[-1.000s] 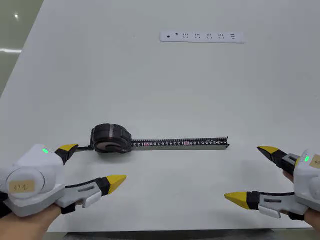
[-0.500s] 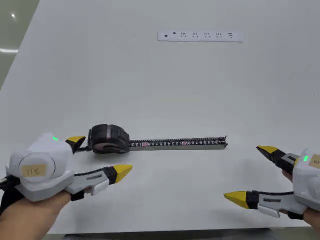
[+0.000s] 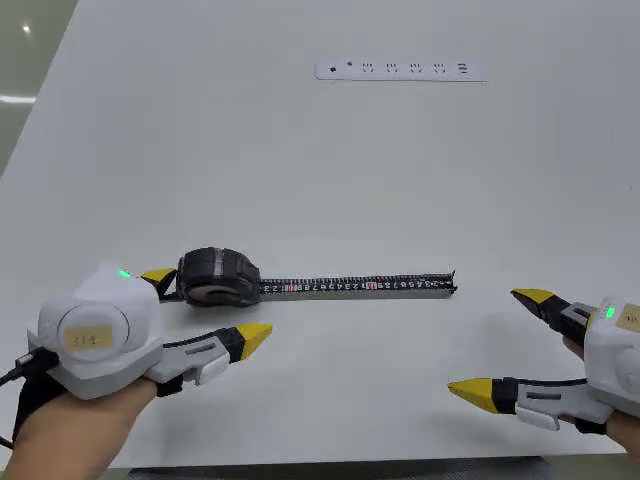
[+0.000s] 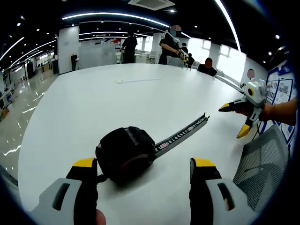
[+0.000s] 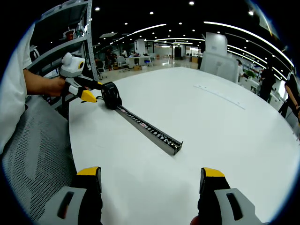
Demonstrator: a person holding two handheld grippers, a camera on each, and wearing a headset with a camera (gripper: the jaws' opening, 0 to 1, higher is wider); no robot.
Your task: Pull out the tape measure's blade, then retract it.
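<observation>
Head view, lower left: left gripper (image 3: 208, 304), jaws wide apart, nothing held. Advanced toward tape measure case (image 3: 219, 277) over last second; far jaw now just beside case's left end. Left gripper view: case between open jaws, contact unclear. Centre: blade (image 3: 360, 285) extended flat on white table (image 3: 300, 160), unmoved. Lower right: right gripper (image 3: 498, 344), wide open, empty, position unchanged. Judgement: pull-out done; grasp of case for retraction likely next.

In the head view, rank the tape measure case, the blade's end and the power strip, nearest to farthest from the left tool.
1. Tape measure case, just ahead of the left tool.
2. Blade's end, out to the right.
3. Power strip, far across, toward the back.
</observation>
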